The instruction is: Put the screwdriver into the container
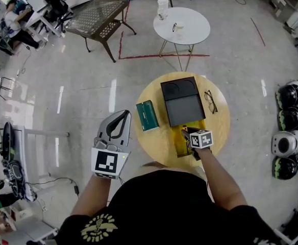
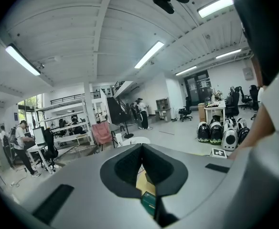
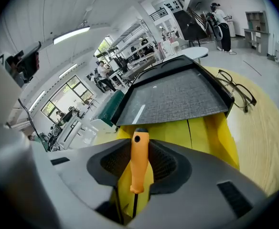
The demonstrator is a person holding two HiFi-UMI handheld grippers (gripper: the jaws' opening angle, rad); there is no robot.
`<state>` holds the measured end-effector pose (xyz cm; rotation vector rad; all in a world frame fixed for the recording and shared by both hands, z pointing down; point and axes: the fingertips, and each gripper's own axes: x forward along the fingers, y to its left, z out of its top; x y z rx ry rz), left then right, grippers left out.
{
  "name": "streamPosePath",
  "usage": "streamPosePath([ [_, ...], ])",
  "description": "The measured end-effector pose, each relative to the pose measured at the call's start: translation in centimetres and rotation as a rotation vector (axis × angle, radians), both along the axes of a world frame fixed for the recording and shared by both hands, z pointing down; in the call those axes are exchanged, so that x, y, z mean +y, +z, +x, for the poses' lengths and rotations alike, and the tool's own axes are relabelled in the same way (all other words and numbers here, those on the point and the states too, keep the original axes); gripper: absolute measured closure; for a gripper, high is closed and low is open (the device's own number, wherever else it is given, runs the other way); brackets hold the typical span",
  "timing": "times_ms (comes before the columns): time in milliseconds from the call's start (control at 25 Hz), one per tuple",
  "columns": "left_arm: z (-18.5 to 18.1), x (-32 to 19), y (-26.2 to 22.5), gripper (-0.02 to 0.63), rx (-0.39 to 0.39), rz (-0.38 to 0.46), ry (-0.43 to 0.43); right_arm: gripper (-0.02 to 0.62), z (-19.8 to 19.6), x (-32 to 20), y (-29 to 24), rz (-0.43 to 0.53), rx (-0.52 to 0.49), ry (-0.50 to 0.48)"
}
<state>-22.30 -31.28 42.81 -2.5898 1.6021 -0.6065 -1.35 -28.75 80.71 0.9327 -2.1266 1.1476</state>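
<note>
item: left gripper (image 1: 122, 115), hovering off the left edge of the round yellow surface (image 1: 156, 139), its fingers clenched tip to tip on nothing. item: green box (image 1: 147, 115), lying flat on the left part of the surface, just beside the black case. item: black case (image 1: 182, 102), sitting near the middle of the surface, showing a round recess in its far half, with its near edge overlapping the yellow container. item: yellow container (image 1: 179, 148), resting on the near part of the surface, directly under the right gripper. item: right gripper (image 1: 189, 135), pointing steeply down over the container, its fingers grasping the screwdriver (image 3: 139, 159) by the orange handle, with the dark shaft running back toward the camera and the handle end pointing at the case. item: glasses (image 1: 210, 101), lying unfolded on the right part of the surface, just beside the case.
</note>
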Motion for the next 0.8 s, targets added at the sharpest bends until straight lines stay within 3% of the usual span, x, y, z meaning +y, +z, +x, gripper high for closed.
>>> streamPosePath([
  [200, -0.3, 0.5, 0.4, 0.592, -0.014, -0.007, -0.015, 0.457, -0.7, -0.3, 1.8, 0.004, 0.037, -0.023],
  [360, -0.1, 0.7, 0.4, 0.592, -0.013, -0.006, -0.023, 0.448, -0.1, -0.9, 2.4, 0.031, 0.138, -0.044],
  [800, 3.2, 0.8, -0.6, 0.592, 0.006, 0.005, -0.024, 0.399, 1.7, 0.0, 1.9, 0.103, 0.238, -0.146],
])
